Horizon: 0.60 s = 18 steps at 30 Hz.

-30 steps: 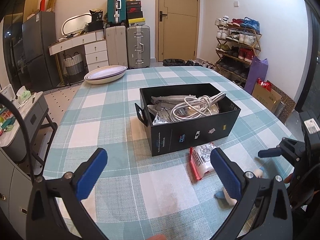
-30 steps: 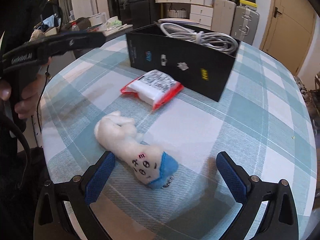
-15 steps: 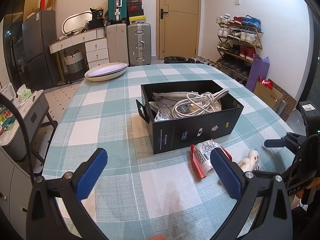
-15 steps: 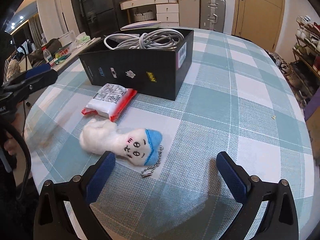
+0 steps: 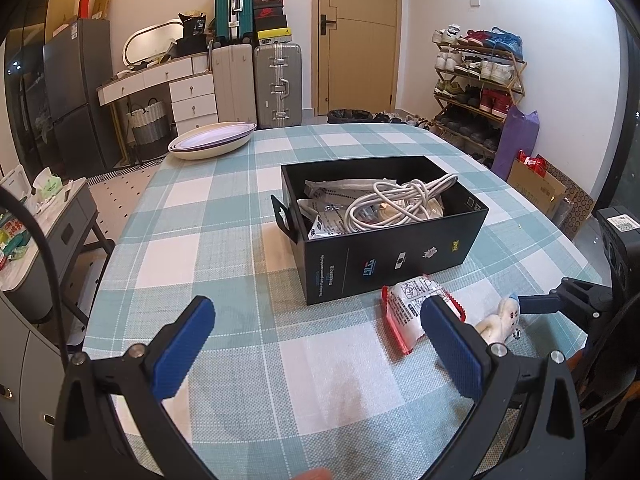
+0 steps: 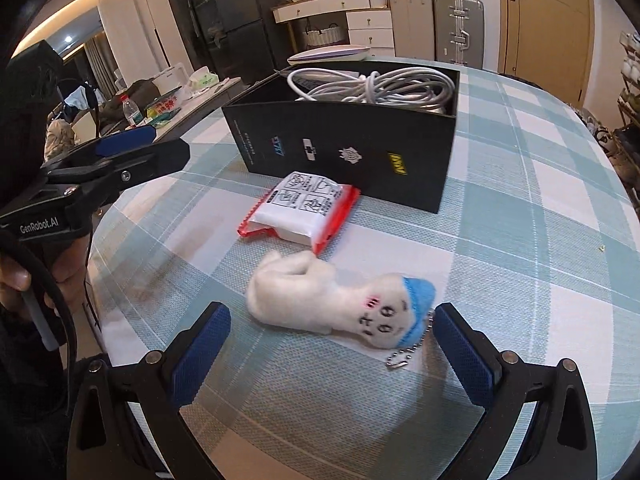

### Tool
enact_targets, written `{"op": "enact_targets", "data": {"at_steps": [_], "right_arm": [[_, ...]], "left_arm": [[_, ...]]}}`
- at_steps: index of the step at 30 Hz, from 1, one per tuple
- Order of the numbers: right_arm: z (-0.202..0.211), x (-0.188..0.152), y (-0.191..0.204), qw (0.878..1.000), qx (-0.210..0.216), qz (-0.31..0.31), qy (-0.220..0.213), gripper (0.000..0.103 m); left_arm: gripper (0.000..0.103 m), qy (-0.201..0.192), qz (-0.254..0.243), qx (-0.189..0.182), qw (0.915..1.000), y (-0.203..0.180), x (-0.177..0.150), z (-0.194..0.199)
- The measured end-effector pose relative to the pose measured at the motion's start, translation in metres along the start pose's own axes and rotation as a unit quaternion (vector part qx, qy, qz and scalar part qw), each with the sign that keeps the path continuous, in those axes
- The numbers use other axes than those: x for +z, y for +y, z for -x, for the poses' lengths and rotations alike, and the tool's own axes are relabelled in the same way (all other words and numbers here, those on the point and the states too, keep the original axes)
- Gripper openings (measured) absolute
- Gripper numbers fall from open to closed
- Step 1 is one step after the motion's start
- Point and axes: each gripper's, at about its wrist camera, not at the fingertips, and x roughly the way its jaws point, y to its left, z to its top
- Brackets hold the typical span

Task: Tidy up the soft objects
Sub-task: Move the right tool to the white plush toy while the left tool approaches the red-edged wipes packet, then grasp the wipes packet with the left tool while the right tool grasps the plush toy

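Note:
A white plush toy with a blue cap and a bead chain lies on the checked tablecloth, and it also shows small in the left wrist view as the plush toy. My right gripper stands open just in front of it, fingers to either side and apart from it. A red-and-white soft packet lies against the black box; the same packet is partly hidden by a finger in the left wrist view. The box holds white cables and plastic bags. My left gripper is open and empty over the cloth.
A stack of shallow white dishes sits at the table's far left edge. Suitcases, drawers and a shoe rack line the room behind. The left gripper and a hand holding it show at the left of the right wrist view.
My right gripper has swung and closed in on the plush toy, which now lies between its fingertips. The left gripper's view has shifted slightly, showing more of the toy.

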Motion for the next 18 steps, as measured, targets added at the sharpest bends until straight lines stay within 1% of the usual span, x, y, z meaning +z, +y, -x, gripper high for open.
{"op": "enact_targets", "data": {"at_steps": [5, 7, 8, 9, 10, 15, 18], "right_arm": [[-0.007, 0.002, 0.007, 1.0, -0.03, -0.001, 0.0, 0.102], [-0.007, 0.002, 0.006, 0.999, -0.033, -0.001, 0.0, 0.102], [-0.007, 0.002, 0.006, 0.999, -0.032, -0.001, -0.002, 0.102], [-0.007, 0.003, 0.005, 1.0, -0.031, -0.001, -0.003, 0.1], [-0.006, 0.002, 0.005, 1.0, -0.028, 0.0, -0.003, 0.094], [-0.001, 0.003, 0.002, 1.0, -0.018, 0.003, -0.01, 0.094], [0.007, 0.005, -0.002, 1.0, -0.013, 0.002, -0.022, 0.094]], "left_arm": [[0.103, 0.004, -0.001, 0.0, 1.0, -0.001, -0.002, -0.002], [0.103, 0.005, -0.002, 0.0, 1.0, -0.001, -0.002, -0.003], [0.103, 0.006, -0.002, 0.0, 1.0, -0.001, -0.002, -0.003], [0.103, 0.005, -0.002, -0.001, 1.0, -0.001, -0.002, -0.003], [0.103, 0.006, -0.002, -0.001, 1.0, -0.001, -0.002, -0.003], [0.103, 0.006, -0.001, -0.001, 1.0, -0.001, -0.003, -0.003], [0.103, 0.007, 0.0, -0.001, 1.0, -0.002, -0.003, -0.003]]}}
